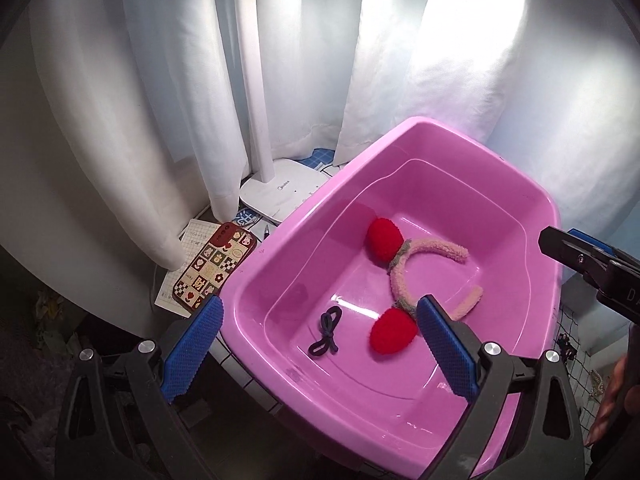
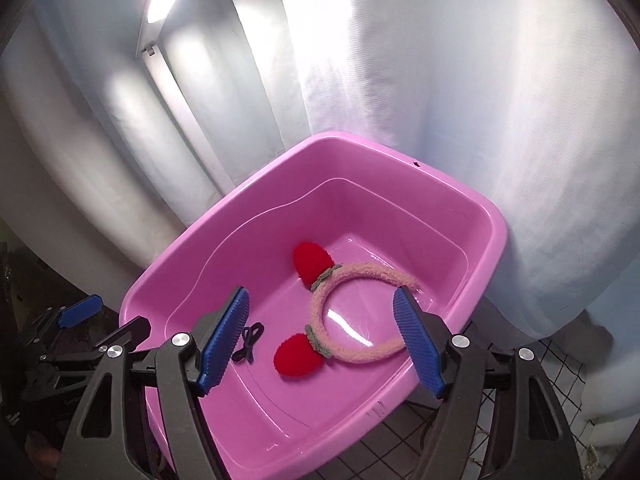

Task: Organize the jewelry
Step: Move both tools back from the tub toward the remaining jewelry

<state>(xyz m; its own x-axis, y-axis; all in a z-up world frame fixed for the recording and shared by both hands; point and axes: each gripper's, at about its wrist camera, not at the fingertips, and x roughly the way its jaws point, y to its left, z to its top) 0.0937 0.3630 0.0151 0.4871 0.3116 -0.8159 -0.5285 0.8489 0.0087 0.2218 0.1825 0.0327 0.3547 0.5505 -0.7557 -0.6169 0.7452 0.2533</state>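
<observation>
A pink plastic basin (image 1: pixel 256 276) (image 2: pixel 168 276) stands on the table below both grippers. In it lies a fluffy pink headband (image 1: pixel 400 276) (image 2: pixel 320 304) with two red plush strawberries (image 1: pixel 384 238) (image 2: pixel 310 258), and beside it a dark hair tie (image 1: pixel 326 330) (image 2: pixel 248 340). My left gripper (image 1: pixel 320 308) hangs open above the basin's near left side, with nothing between its blue pads. My right gripper (image 2: pixel 320 294) is open over the headband without touching it. The right gripper's black finger (image 1: pixel 580 260) pokes in at the edge of the left wrist view.
White curtains hang close behind the basin. To its left stand a white lamp base (image 1: pixel 280 192) and a patterned phone case (image 1: pixel 212 268) on papers. A checked cloth (image 2: pixel 400 452) covers the table. A hand (image 1: pixel 612 400) and beads (image 1: pixel 597 380) show at the right edge.
</observation>
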